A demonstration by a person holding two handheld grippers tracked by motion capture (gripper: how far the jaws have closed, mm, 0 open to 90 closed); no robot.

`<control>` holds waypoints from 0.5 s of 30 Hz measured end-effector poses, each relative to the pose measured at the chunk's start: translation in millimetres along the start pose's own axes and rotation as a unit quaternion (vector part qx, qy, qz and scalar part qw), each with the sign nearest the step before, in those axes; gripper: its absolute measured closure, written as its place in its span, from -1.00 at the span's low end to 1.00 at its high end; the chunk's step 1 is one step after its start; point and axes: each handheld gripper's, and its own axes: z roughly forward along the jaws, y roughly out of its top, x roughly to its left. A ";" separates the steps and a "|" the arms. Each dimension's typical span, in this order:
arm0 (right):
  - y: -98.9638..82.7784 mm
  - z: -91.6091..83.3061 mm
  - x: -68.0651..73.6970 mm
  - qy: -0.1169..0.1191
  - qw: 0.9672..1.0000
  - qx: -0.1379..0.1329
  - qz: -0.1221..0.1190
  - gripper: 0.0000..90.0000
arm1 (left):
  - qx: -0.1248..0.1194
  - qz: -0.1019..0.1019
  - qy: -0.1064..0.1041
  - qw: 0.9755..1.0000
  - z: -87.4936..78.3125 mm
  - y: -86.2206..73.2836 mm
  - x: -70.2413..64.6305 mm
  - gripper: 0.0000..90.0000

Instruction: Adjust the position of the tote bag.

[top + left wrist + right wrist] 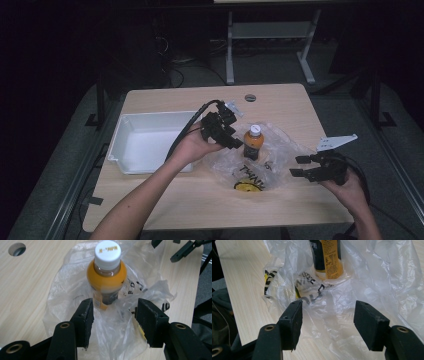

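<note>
The bottle (253, 142) stands upright on the bag (280, 150), so both tools, left (239, 143) beside it and right (298, 166) nearby, gape open, gripping nothing.

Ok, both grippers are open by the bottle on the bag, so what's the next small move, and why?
Probably ease the left gripper forward around the bottle. It stands upright on the plastic bag just beyond the open jaws, and nothing is gripped yet.
</note>
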 end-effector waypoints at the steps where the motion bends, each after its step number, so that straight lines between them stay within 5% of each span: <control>1: 0.1 0.1 -0.1 -0.001 1.000 0.001 -0.002 -0.12 | -0.001 0.000 0.001 1.000 0.6 1.4 0.4 0.05; 15: -0.1 -3.9 -1.6 -0.008 1.000 -0.007 -0.001 -0.20 | 0.001 0.008 -0.004 1.000 11.9 23.7 3.8 0.01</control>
